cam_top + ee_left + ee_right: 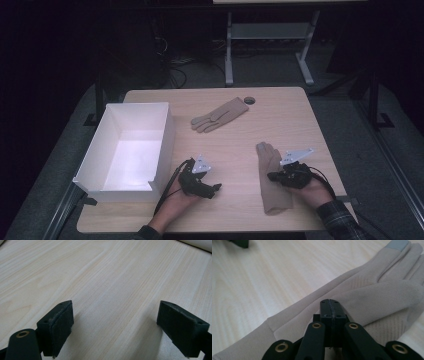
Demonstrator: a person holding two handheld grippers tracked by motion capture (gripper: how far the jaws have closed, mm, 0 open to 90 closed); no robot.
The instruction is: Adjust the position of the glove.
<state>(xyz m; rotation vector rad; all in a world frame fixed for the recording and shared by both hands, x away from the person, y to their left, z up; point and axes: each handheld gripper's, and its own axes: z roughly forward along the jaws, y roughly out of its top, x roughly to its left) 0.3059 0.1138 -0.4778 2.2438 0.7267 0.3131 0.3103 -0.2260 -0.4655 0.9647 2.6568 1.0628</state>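
A beige glove [271,192] lies flat near the table's front right, fingers pointing away from me. My right gripper [272,176] rests over its middle from the right. In the right gripper view the glove [372,290] spreads under the gripper [330,307], whose jaws are pressed together with no fabric seen between them. A second beige glove [220,115] lies farther back near the table's middle. My left gripper [216,188] sits at the front, just right of the box. In its own view it [115,325] stands open over bare wood.
A white open box [166,131] with nothing inside stands at the table's left side, overhanging the left edge. A small round grommet [249,100] sits at the back of the wooden table [290,125]. A metal desk frame [229,55] stands on the floor beyond.
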